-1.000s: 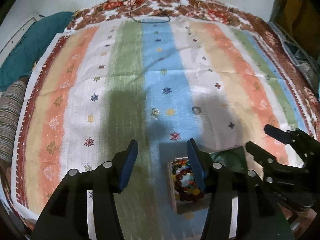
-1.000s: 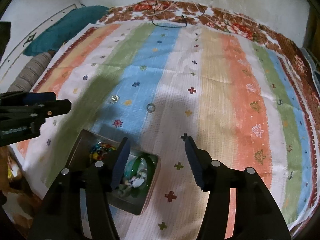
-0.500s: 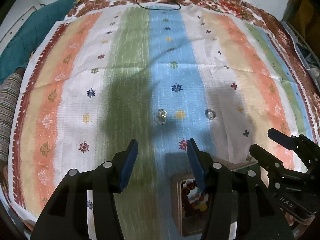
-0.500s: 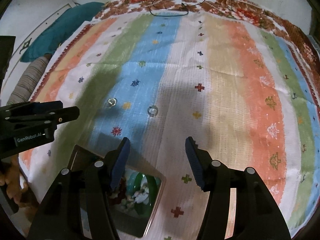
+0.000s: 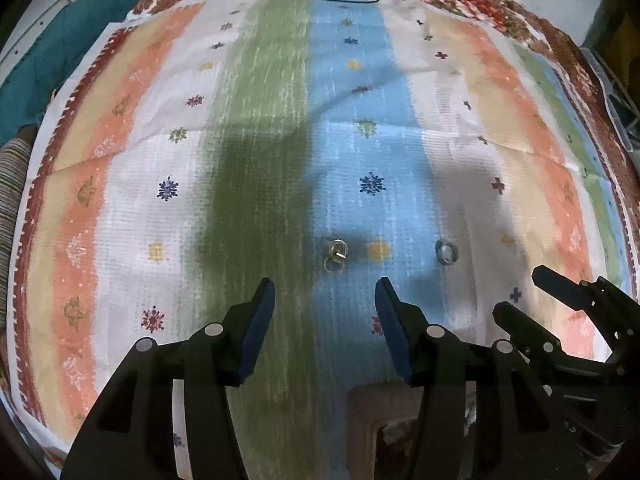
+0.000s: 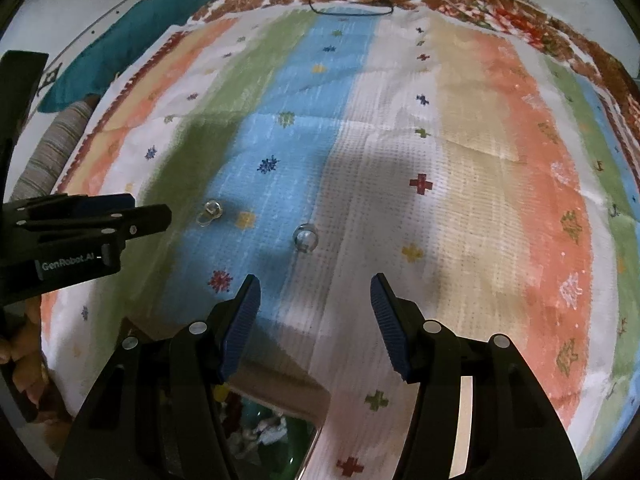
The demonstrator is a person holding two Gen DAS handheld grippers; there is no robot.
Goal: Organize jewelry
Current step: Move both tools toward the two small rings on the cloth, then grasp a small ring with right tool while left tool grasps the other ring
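Left gripper jaws spread wide, nothing between them; jewelry box sits under its right finger. Gold linked rings just ahead, centered. Right gripper also wide open, empty; silver ring just ahead on striped cloth.

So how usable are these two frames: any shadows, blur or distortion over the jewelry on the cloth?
Left wrist: heavy fisheye bending of the striped cloth; dark shadows fall near the linked rings and the single ring, both still legible. Right wrist: the same barrel distortion, slightly soft, a shadow above the single ring; the jewelry box at the bottom edge is dim and mostly hidden.
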